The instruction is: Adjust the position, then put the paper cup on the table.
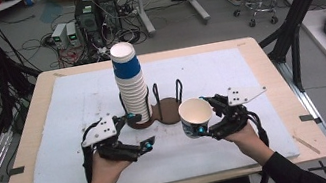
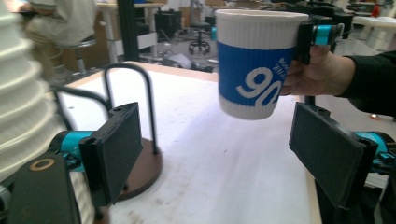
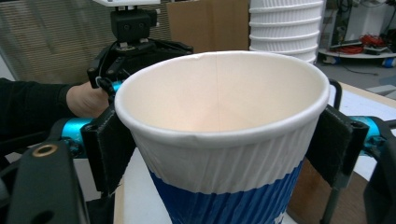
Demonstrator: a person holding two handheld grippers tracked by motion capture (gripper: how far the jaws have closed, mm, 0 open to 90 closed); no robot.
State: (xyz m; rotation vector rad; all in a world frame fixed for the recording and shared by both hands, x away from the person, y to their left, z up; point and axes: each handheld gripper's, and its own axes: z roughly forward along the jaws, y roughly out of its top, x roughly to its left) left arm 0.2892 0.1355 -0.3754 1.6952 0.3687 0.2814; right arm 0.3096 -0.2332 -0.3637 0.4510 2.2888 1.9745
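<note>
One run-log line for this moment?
right gripper: shut on single cup, lifted | left gripper: open, empty | cup stack: in holder

Wooden table [image 1: 267, 60] – white mat [image 1: 228, 72] on top – brown cup holder [image 1: 168, 109] on mat.

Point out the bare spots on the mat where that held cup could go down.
Free: the white mat right of the wire holder, and the near strip between both hands. Crowded: around the cup stack and left claw. The right claw holds the cup.
</note>
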